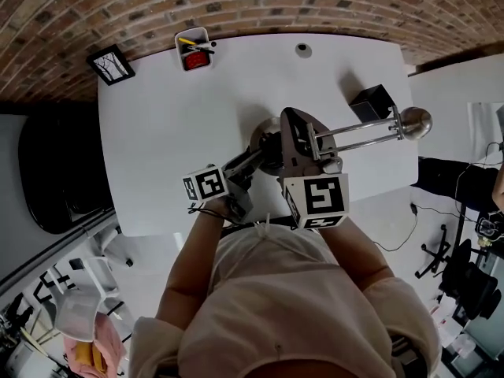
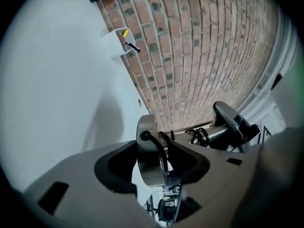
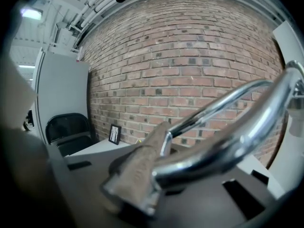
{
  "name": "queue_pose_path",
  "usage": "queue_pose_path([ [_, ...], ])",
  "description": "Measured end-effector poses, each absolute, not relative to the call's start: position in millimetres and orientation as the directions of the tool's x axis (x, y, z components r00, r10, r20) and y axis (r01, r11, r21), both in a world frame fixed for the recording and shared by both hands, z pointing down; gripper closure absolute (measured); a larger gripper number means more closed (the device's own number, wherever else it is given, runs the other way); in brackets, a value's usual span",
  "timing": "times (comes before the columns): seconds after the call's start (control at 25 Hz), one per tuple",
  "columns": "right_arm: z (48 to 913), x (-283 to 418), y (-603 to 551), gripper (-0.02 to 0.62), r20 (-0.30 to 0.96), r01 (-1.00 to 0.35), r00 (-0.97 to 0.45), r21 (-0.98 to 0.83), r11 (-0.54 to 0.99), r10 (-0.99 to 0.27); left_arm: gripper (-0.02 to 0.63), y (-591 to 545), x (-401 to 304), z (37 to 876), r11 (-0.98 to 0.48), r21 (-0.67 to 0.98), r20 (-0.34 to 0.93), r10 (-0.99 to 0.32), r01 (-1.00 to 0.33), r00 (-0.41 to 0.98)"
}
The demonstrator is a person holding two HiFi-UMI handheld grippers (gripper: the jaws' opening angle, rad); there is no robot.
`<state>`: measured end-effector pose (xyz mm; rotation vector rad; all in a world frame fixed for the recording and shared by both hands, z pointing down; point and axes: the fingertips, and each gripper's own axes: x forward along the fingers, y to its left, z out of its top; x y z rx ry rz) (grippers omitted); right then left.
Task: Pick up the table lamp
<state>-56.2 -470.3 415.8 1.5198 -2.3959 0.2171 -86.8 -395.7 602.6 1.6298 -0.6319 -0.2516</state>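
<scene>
Your shirt front [image 1: 299,313] filled the bottom of the head view, both marker cubes just ahead of it.

- Right gripper [image 1: 303,136]: jaws pressed together, pinching the table lamp [image 1: 370,135] by its chrome arm rods. It was the only grip on the lamp.
- Left gripper [image 1: 260,157]: jaws spread, pads not pressing. The lamp's round base [image 2: 148,160] stood between them, with a black cord [image 2: 154,144] looping off it.
- Lamp lay over the white table [image 1: 173,132] near your edge, arm roughly level, head out by the table's right side. You could not tell whether the base was clear of the tabletop.

Risks, as judged:
- Smooth rods in one pinch, heavy base off to the side: the lamp may twist or slide in the jaws.
- Cord may snag a left jaw if you raise the lamp before pulling that gripper back.
- A swinging head may strike the black box [image 1: 372,101].
</scene>
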Motion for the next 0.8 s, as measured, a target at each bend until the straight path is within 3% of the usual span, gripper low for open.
queue_pose_path([
  [0.04, 411.5, -56.2, -469.6, 0.571, 0.323, -0.898, -0.404, 0.039, 0.438, -0.856, 0.413, -395.7, -85.2, 600.9, -0.04, 0.968, 0.19, -0.534, -0.249, 0.824],
  [0.24, 388.7, -52.3, -470.2, 0.571, 0.31, -0.884, -0.426, 0.06, 0.464, -0.85, 0.431, -401.4, -77.7, 580.0, -0.055, 0.974, 0.149, -0.563, -0.218, 0.813],
  [0.8, 279.2, -57.7, -493.5, 0.569, 0.21, -0.844, -0.506, 0.077, 0.531, -0.836, 0.436, -440.1, -87.5, 474.1, -0.176, 0.961, 0.051, -0.641, -0.211, 0.766],
])
